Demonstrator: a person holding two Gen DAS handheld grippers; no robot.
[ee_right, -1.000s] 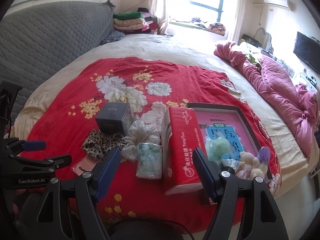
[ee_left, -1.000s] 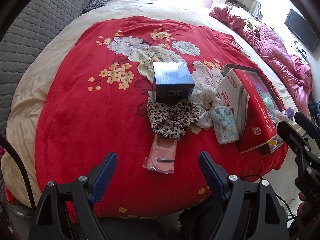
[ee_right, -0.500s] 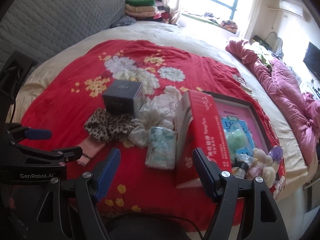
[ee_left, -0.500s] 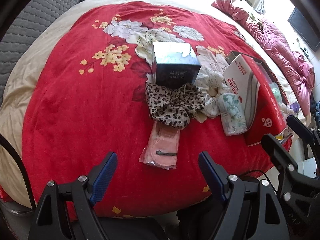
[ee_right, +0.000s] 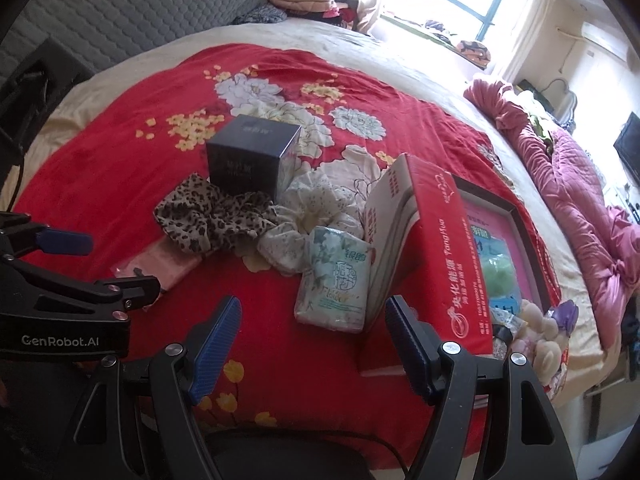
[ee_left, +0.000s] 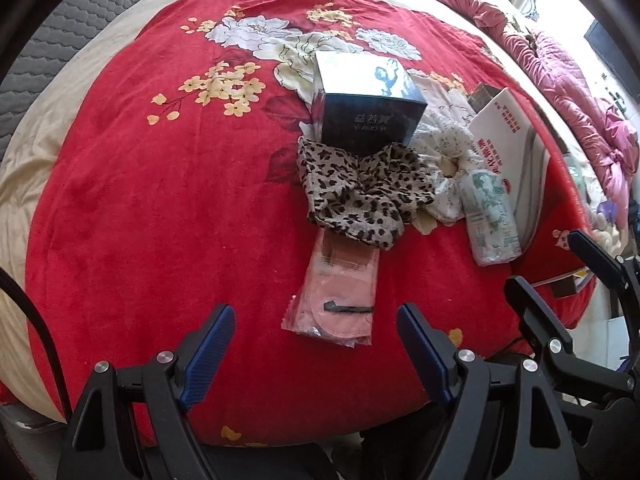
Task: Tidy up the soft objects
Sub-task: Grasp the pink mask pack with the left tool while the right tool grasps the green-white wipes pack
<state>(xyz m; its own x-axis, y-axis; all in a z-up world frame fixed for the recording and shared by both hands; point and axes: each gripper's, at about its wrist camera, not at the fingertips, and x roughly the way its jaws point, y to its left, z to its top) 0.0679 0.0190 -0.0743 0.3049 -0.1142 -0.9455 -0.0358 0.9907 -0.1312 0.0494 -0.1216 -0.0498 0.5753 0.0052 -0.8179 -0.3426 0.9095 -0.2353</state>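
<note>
On the red floral blanket (ee_left: pixel 140 200) lie a leopard-print cloth (ee_left: pixel 360 192), a white floral cloth (ee_left: pixel 444 160), a pink item in a clear bag (ee_left: pixel 340 292) and a tissue pack (ee_left: pixel 490 216). My left gripper (ee_left: pixel 314 336) is open and empty, just short of the pink bag. My right gripper (ee_right: pixel 314 332) is open and empty, just short of the tissue pack (ee_right: pixel 336 280). The leopard cloth (ee_right: pixel 208 216) and the white cloth (ee_right: pixel 316 208) lie beyond it.
A dark blue box (ee_left: pixel 368 100) stands behind the cloths. A red carton (ee_right: pixel 432 256) leans at the right, beside a framed tray (ee_right: pixel 520 224) holding small soft toys (ee_right: pixel 540 332). A pink quilt (ee_right: pixel 580 184) lies along the far right.
Both grippers have moved forward and down toward the pile on the blanket. Their jaws stay open. Nothing on the bed has moved.
</note>
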